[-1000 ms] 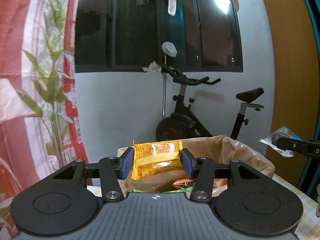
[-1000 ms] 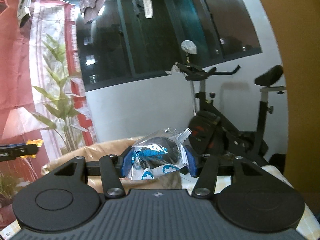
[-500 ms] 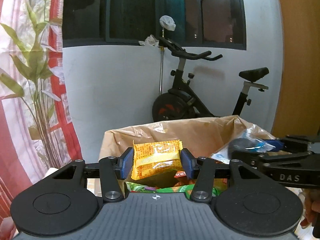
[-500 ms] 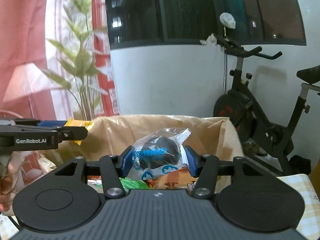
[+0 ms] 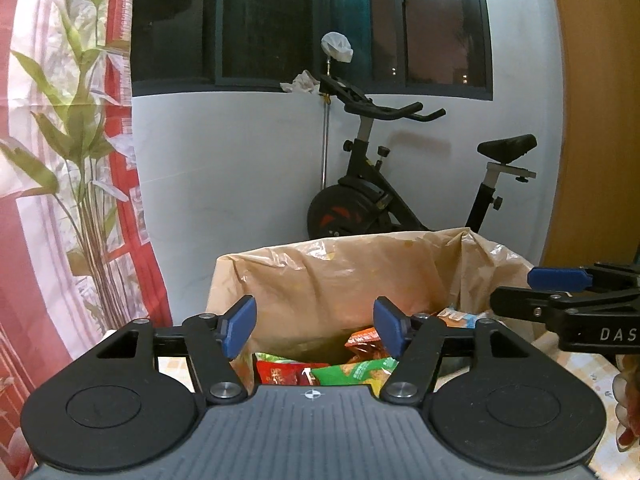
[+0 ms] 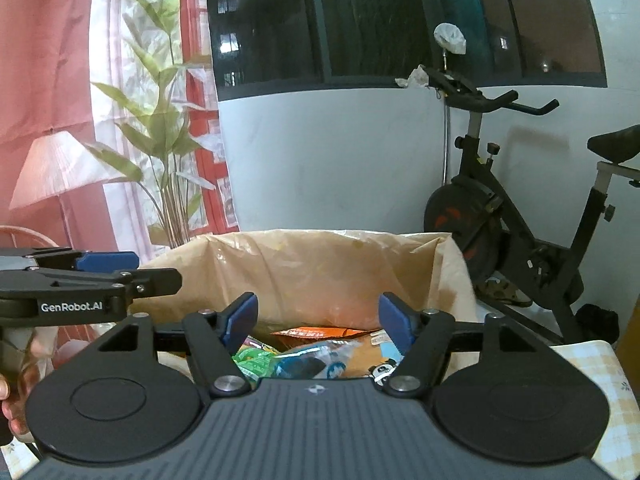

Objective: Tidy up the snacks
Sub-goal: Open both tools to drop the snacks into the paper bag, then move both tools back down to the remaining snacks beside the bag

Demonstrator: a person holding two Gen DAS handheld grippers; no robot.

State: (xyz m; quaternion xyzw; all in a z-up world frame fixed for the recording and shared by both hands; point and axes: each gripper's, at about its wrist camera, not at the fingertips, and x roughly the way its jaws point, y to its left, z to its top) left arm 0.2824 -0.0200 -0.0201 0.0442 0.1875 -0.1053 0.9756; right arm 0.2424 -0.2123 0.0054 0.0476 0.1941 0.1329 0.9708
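Both packets have dropped; each hand-held gripper [image 5: 314, 326] [image 6: 318, 322] is opening empty, bag [image 5: 340, 272] contents seemingly half-hidden.

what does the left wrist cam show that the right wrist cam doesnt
Only the left wrist view: a red snack pack in the bag, and the right gripper reaching in from the right edge.

Only the right wrist view: a lamp, a clear packet with a dark snack, and the left gripper at the left edge.

Both: the brown bag of snacks, the exercise bike, the window, and empty jaws opening over the bag.
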